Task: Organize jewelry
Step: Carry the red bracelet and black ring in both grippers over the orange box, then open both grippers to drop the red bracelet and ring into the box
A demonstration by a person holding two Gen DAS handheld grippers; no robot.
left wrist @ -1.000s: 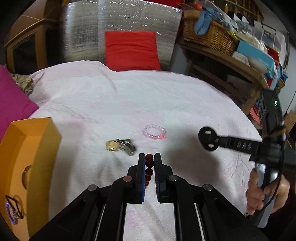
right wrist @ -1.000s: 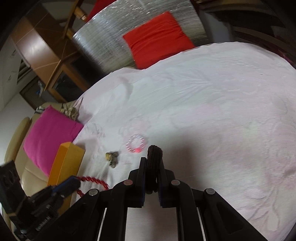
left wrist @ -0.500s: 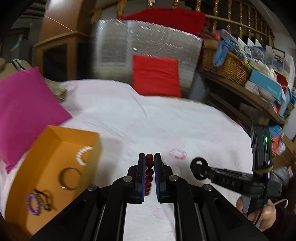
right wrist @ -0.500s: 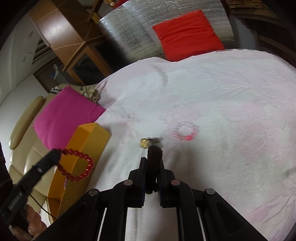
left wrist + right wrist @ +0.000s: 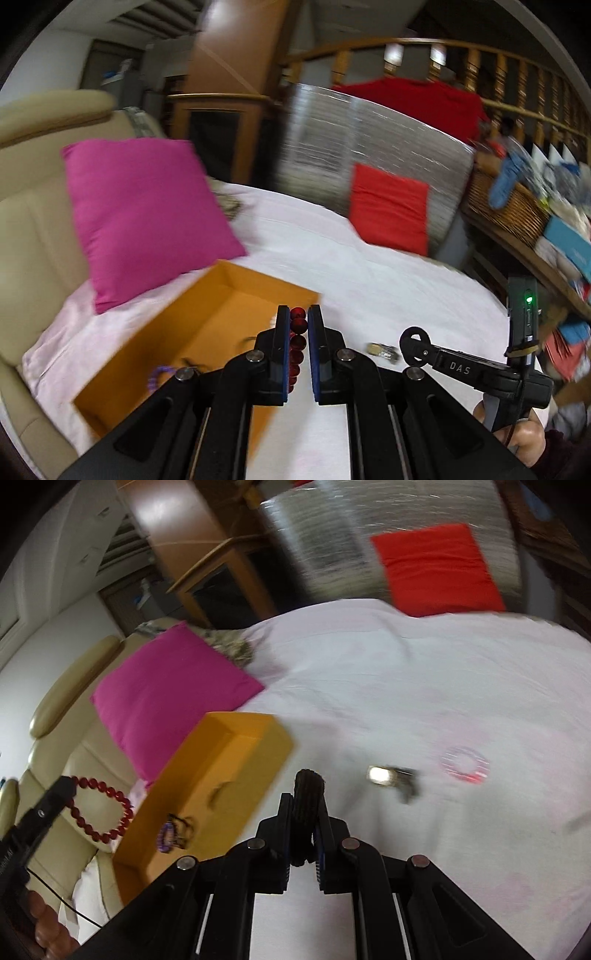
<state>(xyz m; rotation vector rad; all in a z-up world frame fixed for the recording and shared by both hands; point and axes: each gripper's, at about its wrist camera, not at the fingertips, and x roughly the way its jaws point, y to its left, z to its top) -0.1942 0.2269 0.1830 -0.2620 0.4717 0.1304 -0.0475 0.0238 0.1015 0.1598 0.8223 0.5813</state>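
My left gripper is shut on a red bead bracelet, held above the near right part of the open orange box. In the right wrist view that bracelet hangs as a loop from the left gripper, left of the box. My right gripper is shut on a dark brown band, just right of the box over the bedspread. A purple bead bracelet and other pieces lie in the box. A gold watch and a pink bracelet lie on the spread.
A magenta cushion leans on a beige sofa behind the box. A red cushion rests against a silver foil sheet at the bed's far side. Cluttered wooden shelves with a wicker basket stand at the right.
Both grippers have swung left and risen, each keeping its grip. The orange box has come from the left edge to under the left gripper. The watch and pink bracelet now lie to the right.
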